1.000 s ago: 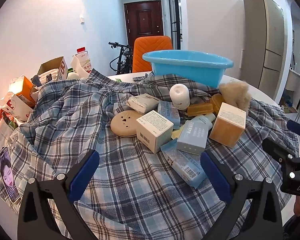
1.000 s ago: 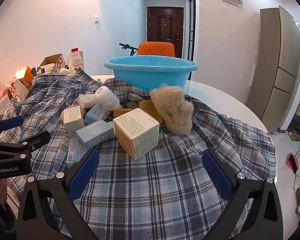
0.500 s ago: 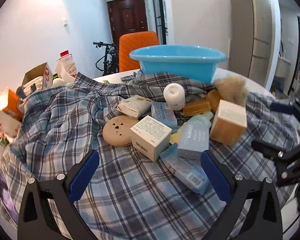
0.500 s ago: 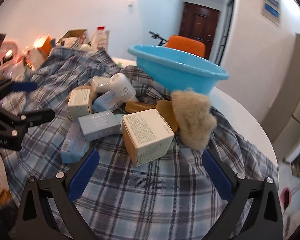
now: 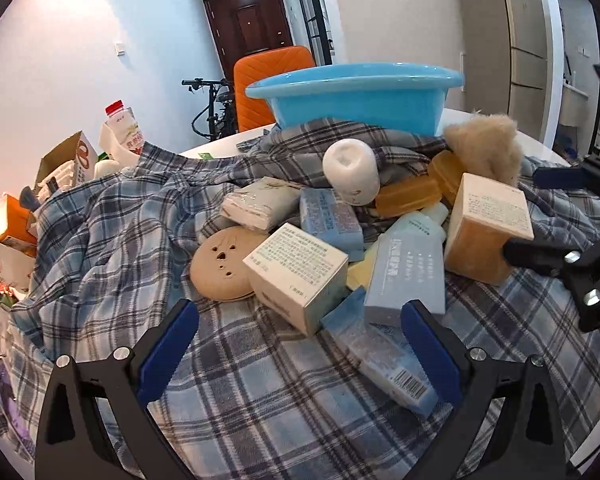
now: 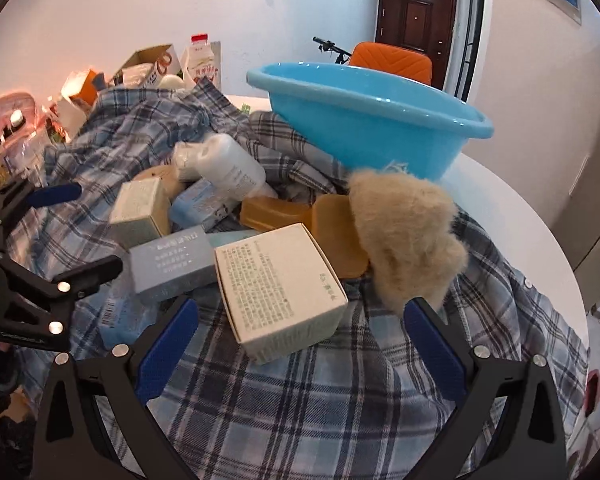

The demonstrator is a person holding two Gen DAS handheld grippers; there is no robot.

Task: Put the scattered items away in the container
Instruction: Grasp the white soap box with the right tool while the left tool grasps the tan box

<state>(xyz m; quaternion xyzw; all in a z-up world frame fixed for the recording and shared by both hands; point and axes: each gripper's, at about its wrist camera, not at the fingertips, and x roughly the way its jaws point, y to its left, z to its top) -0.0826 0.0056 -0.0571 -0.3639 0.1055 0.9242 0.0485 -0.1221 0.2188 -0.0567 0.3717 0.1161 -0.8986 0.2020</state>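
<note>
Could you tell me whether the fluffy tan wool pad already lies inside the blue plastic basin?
No, the fluffy tan wool pad lies on the plaid cloth before the basin.

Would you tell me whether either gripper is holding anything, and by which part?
Nothing is held: the left gripper and right gripper are both open and empty.

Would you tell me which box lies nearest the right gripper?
The cream box with the orange side, just ahead of the right gripper; the other boxes lie farther left.

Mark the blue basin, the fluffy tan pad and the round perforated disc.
blue basin [image 6: 380, 136]: right wrist view, on its outer wall.
fluffy tan pad [image 6: 408, 236]: right wrist view, middle of the fluff.
round perforated disc [image 5: 220, 266]: left wrist view, its top face.
</note>
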